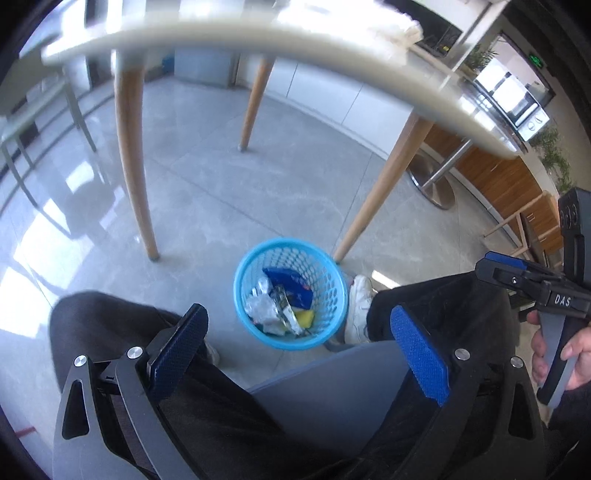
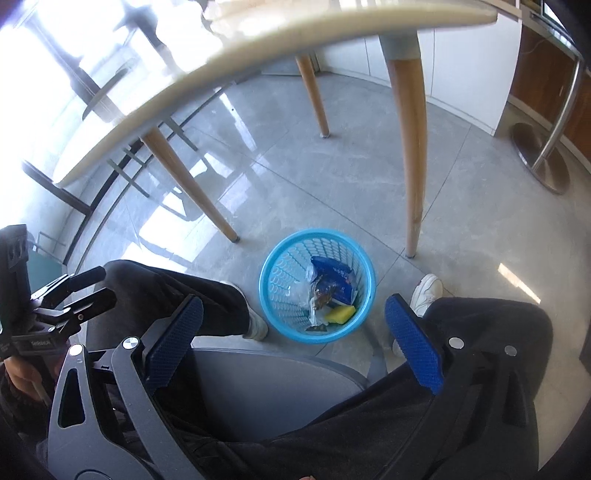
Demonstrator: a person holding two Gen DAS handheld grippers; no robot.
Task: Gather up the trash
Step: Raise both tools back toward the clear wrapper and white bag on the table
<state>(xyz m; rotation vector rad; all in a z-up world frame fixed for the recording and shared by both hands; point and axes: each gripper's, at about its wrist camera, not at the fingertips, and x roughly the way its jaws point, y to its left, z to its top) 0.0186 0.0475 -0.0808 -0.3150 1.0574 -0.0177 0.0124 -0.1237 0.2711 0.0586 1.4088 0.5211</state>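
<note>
A light blue mesh waste basket (image 1: 332, 295) (image 2: 280, 273) stands on the grey floor between a seated person's feet. Inside lie a blue wrapper (image 1: 291, 286) (image 2: 336, 280), crumpled silvery foil (image 1: 262, 306) (image 2: 299, 295) and a yellow sponge-like piece (image 1: 306, 318) (image 2: 340, 314). My left gripper (image 1: 299, 336) hovers high above the basket, open, with nothing between its blue pads (image 1: 419, 354). My right gripper (image 2: 293, 328) is likewise open and empty over the person's lap. The right gripper (image 1: 495, 271) shows at the right edge of the left wrist view, and the left gripper (image 2: 98, 284) at the left edge of the right wrist view.
A cream table edge (image 1: 258, 35) (image 2: 207, 77) arcs overhead on tapered wooden legs (image 1: 135, 166) (image 2: 412, 147). The person's dark trousers (image 1: 110, 332) (image 2: 480, 332), white shoes (image 1: 359, 306) (image 2: 426, 291) and grey chair seat (image 1: 332, 391) fill the foreground. A steel stool base (image 2: 539, 155) stands right.
</note>
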